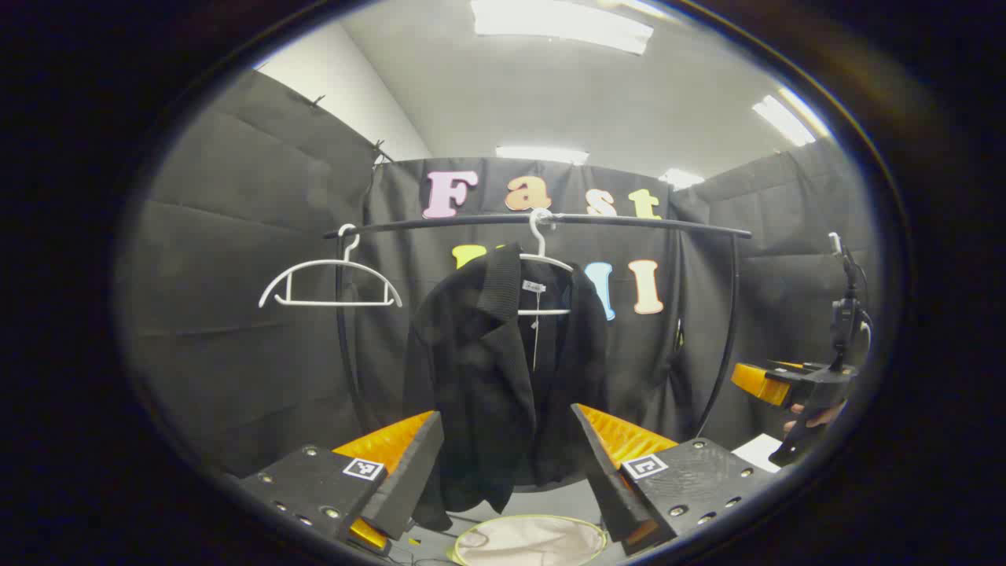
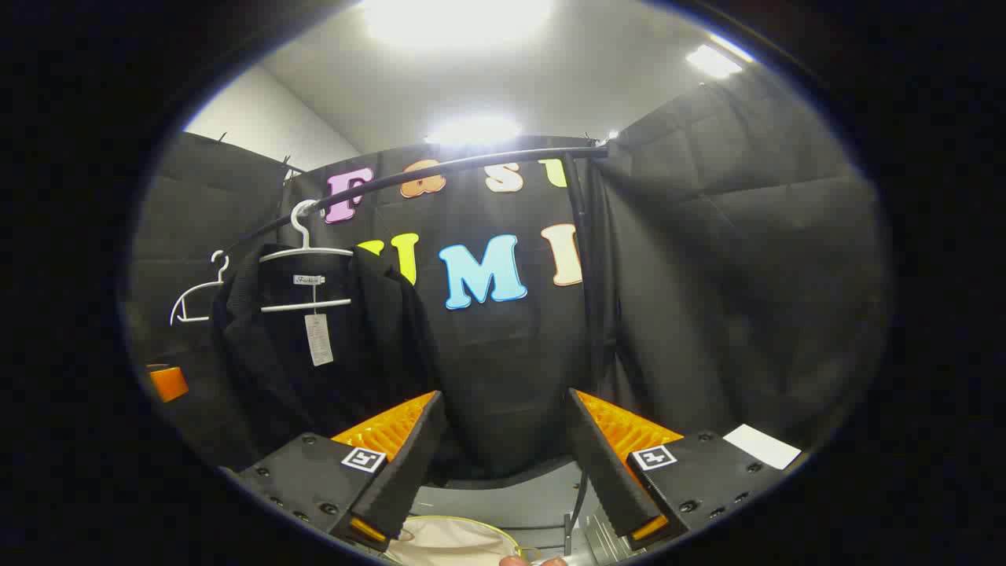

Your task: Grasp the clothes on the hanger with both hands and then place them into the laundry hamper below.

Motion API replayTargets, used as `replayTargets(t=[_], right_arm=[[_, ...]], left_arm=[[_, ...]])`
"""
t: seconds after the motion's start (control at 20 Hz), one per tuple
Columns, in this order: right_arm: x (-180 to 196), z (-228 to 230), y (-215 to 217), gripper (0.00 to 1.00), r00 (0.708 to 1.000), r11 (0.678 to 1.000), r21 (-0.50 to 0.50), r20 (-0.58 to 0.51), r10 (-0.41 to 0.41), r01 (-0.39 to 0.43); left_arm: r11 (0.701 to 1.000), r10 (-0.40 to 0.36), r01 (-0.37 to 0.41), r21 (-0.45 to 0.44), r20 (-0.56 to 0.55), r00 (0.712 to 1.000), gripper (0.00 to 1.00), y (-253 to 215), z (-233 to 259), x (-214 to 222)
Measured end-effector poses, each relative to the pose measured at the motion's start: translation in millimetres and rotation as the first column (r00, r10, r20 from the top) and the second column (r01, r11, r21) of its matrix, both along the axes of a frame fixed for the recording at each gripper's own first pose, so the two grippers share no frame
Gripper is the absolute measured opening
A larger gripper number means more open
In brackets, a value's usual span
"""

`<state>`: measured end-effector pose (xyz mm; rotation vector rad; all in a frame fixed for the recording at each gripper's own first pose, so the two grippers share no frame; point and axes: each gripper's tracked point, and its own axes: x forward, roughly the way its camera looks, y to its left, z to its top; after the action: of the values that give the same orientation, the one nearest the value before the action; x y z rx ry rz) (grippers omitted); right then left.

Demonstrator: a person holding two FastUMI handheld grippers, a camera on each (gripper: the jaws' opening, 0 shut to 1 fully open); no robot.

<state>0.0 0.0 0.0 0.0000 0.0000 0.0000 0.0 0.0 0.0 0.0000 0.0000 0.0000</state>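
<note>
Presumably lining up for a two-handed grab, the left gripper (image 1: 507, 464) and right gripper (image 2: 503, 464) hold their jaws wide and empty before the black jacket (image 1: 503, 377), hanging on its hanger (image 1: 542, 259) above the hamper (image 1: 530, 541).

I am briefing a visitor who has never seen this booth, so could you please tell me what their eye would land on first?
Most striking is the black jacket hanging on a white hanger from the dark clothes rail, straight ahead of the open left tongs. An empty white hanger hangs further left on the rail. The pale laundry hamper waits below the jacket, and the right tongs stand open too.
</note>
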Motion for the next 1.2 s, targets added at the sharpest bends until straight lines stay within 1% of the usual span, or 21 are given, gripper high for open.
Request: replayTargets(t=[0.05,0.45,0.6,0.75,0.95,1.05,1.2], right_arm=[[0,0,1,0.98,1.000,1.000,0.004,-0.004,-0.002,0.002],[0,0,2,0.98,1.000,1.000,0.003,-0.015,-0.025,0.025],[-2,0,1,0.98,0.999,0.999,0.023,-0.021,-0.039,0.039],[-4,0,-1,0.98,0.998,0.997,0.057,-0.029,-0.056,0.057],[-8,0,-7,0.98,0.997,0.997,0.042,-0.032,-0.067,0.068],[-10,-3,-6,0.98,0.997,0.997,0.044,-0.046,-0.063,0.065],[-7,-7,5,0.98,0.997,0.999,0.042,-0.077,-0.032,0.035]], left_arm=[[1.000,-0.002,0.002,0.004,-0.002,1.000,0.94,0,0,4],[0.999,-0.035,0.035,-0.006,-0.009,0.999,0.94,-4,-4,10],[0.999,-0.040,0.040,-0.004,-0.008,0.999,0.94,-5,-5,19],[0.999,-0.050,0.050,-0.018,-0.010,0.999,0.94,-6,-7,26],[0.996,-0.076,0.075,-0.045,-0.021,0.997,0.94,-11,-15,32],[0.996,-0.072,0.071,-0.062,-0.026,0.997,0.94,-11,-16,36],[0.996,-0.061,0.059,-0.070,-0.027,0.998,0.94,-10,-15,35]])
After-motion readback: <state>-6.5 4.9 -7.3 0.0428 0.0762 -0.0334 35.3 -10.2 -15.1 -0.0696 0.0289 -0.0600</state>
